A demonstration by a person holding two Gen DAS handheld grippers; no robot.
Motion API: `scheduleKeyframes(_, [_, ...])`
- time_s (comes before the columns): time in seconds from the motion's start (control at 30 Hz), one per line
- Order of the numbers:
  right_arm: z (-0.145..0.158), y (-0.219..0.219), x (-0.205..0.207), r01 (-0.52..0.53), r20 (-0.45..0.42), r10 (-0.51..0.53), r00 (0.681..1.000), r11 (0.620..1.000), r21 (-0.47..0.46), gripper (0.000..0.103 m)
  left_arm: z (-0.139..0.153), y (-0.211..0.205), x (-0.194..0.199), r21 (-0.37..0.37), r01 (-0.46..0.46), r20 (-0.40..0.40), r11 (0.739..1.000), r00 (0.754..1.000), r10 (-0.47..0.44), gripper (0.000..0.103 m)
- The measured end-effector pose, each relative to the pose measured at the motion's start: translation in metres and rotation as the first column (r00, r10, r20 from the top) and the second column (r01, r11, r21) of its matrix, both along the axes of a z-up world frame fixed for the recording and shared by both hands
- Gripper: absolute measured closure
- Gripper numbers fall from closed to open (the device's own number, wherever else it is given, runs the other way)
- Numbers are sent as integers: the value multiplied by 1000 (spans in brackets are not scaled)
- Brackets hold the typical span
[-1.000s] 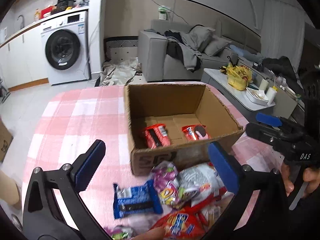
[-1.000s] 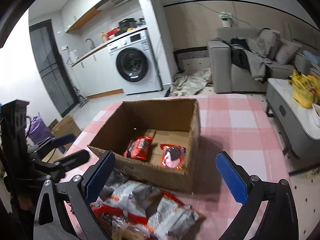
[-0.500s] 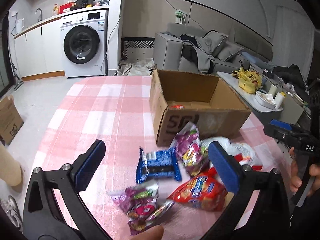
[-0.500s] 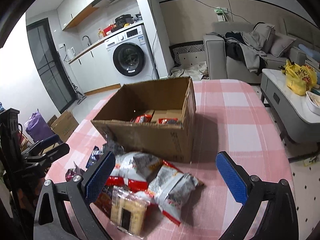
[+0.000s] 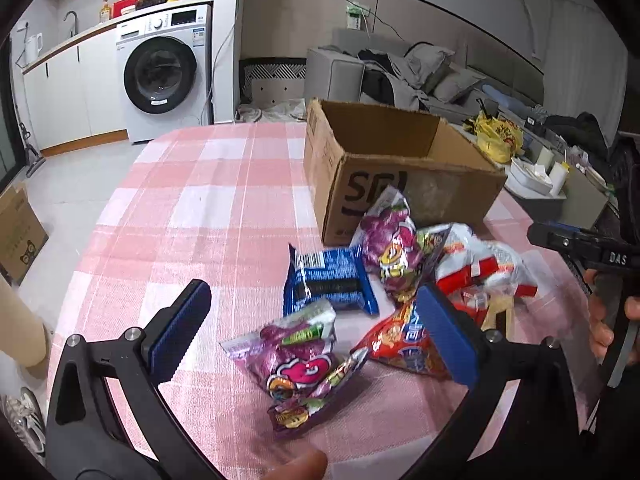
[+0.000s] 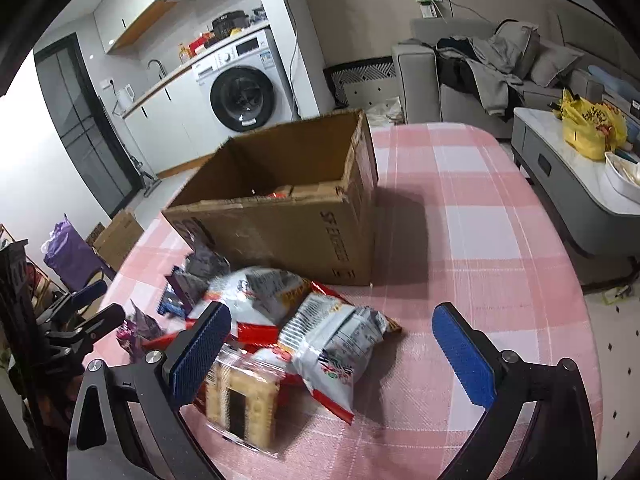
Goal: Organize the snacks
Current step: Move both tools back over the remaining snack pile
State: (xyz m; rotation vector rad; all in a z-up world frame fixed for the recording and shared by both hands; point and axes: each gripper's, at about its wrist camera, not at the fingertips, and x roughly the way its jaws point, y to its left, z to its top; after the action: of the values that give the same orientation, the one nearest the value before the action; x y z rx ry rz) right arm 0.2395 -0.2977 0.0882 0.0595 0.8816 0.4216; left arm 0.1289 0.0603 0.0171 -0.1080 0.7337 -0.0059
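An open cardboard box [image 5: 404, 184] stands on the pink checked tablecloth [image 5: 224, 200]; it also shows in the right wrist view [image 6: 288, 216]. In front of it lies a heap of snack packets: a blue cookie packet [image 5: 328, 280], a purple candy bag [image 5: 300, 364], another purple bag [image 5: 392, 236], a red bag [image 5: 404, 344], white-and-red bags [image 6: 332, 340] and a clear cracker pack [image 6: 240, 400]. My left gripper [image 5: 312, 336] is open above the purple bag. My right gripper [image 6: 332, 356] is open above the white bags and cracker pack.
The table's right edge [image 6: 576, 280] drops to a low grey coffee table [image 6: 560, 168] with a yellow bag. A sofa [image 5: 400, 76] and a washing machine [image 5: 164, 76] stand behind. A cardboard box [image 5: 16, 232] sits on the floor at left.
Both grippers have pulled back and lowered from over the box toward the snack heap in front of it. Both stay open and empty. The box's inside is now nearly hidden.
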Motion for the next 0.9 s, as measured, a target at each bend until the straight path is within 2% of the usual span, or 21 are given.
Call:
scheduleKeyframes(0.17, [-9, -2, 5, 4, -25, -4, 1000, 1000, -7, 0, -7, 0, 0, 33, 13, -16, 999, 1000, -12, 1])
scheduleKeyframes(0.37, [-14, -5, 8, 2, -43, -1, 999, 1000, 8, 0, -18, 8, 8, 52, 25, -73, 998, 997, -22, 1])
scheduleKeyframes(0.43, [-16, -5, 10, 5, -51, -4, 999, 1000, 7, 0, -22, 12, 10, 44, 24, -97, 999, 995, -20, 1])
scheduleKeyframes(0.53, [-20, -6, 11, 6, -60, -6, 998, 1000, 3, 0, -26, 19, 13, -19, 36, -127, 999, 991, -38, 1])
scheduleKeyframes(0.7, [-24, -7, 14, 11, -72, -11, 997, 1000, 1, 0, -32, 24, 15, -74, 58, -169, 996, 983, -70, 1])
scheduleKeyframes(0.9, [-30, -6, 15, 10, -81, -10, 997, 1000, -4, 0, -47, 22, 21, -88, 61, -233, 994, 969, -80, 1])
